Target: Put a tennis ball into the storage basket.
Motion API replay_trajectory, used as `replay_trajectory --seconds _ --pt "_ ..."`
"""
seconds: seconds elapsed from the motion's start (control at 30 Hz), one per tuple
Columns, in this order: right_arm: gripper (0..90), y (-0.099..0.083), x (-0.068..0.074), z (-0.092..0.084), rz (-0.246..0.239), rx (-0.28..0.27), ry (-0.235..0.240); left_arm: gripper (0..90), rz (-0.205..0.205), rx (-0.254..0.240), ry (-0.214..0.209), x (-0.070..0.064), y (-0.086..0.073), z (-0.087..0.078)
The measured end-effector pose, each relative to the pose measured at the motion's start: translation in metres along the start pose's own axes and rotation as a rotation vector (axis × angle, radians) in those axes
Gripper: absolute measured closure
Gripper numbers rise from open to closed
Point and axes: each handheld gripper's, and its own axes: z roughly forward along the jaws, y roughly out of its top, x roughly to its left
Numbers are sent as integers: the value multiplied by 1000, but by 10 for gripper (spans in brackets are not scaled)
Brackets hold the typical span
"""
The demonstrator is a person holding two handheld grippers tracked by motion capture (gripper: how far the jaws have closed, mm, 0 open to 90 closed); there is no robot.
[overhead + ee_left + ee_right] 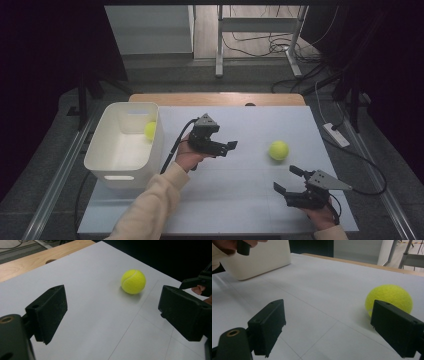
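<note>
A yellow tennis ball (278,150) lies on the white table top (240,195), right of centre. A second yellow ball (150,130) rests inside the white bin (107,160) at the left. My left gripper (225,148) hovers mid-table, open and pointing right toward the loose ball (133,281), which lies well beyond its jaws. Near the front right, my right gripper (287,179) stands open just short of the ball. In the right gripper view the ball (389,300) sits partly behind the right jaw. Both grippers (113,305) (329,317) hold nothing.
A wooden strip (215,98) runs along the table's far edge, with a dark hole in it. The bin's wall (259,257) rises at the left in the right gripper view. Cables and a power strip (336,134) lie on the floor to the right.
</note>
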Motion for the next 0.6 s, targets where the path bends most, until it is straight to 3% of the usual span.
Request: replay_trajectory --seconds 0.6 --pt "125 1 1 0 -5 -2 2 101 9 17 -14 -4 3 18"
